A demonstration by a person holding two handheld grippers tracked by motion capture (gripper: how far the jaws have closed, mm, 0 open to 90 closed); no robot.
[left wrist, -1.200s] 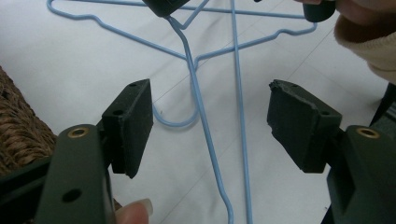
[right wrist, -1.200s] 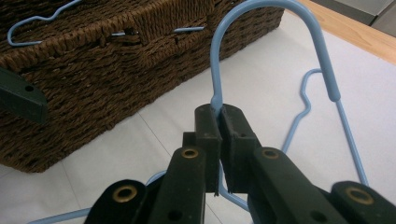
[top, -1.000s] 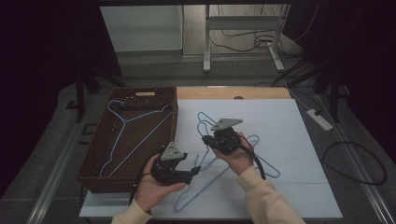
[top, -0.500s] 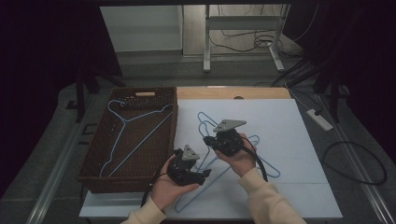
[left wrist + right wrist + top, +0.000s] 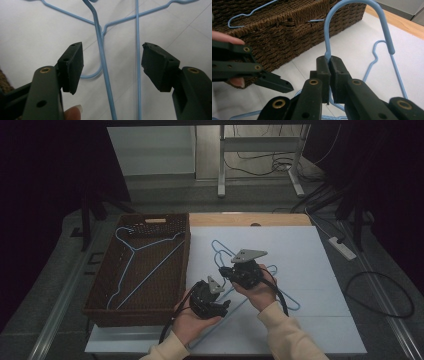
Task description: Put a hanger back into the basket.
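While one blue hanger (image 5: 142,265) already lies inside the wicker basket (image 5: 186,255), the work of clearing hangers off the white surface (image 5: 310,270) looks, at a guess, partly done and in mid-pickup on the next one. Nearest the person, the left gripper (image 5: 220,306) is held low over the surface with its jaws spread wide and nothing between them; seen from the left gripper view, two blue wires of the hangers on the sheet run straight up through the gap ahead of its pads (image 5: 72,66), untouched by either. Just beyond and to its right, the right gripper (image 5: 227,271) is clenched on the neck of a second hanger (image 5: 359,27), its jaws pressed together around the wire just under the hook, which arches up and over in front of it. That hanger's hook end appears raised off the sheet while its shoulders trail on the surface behind the gripper. A third hanger (image 5: 280,292) seems to lie tangled beneath it, though how the wires cross under the hands is hard to tell. Farther off, to the left of both grippers, the basket stands at the surface's edge, its near wall close to the held hook. Left to do, by the look of it: lift the gripped hanger free, carry it over the wall, and come back for what remains.
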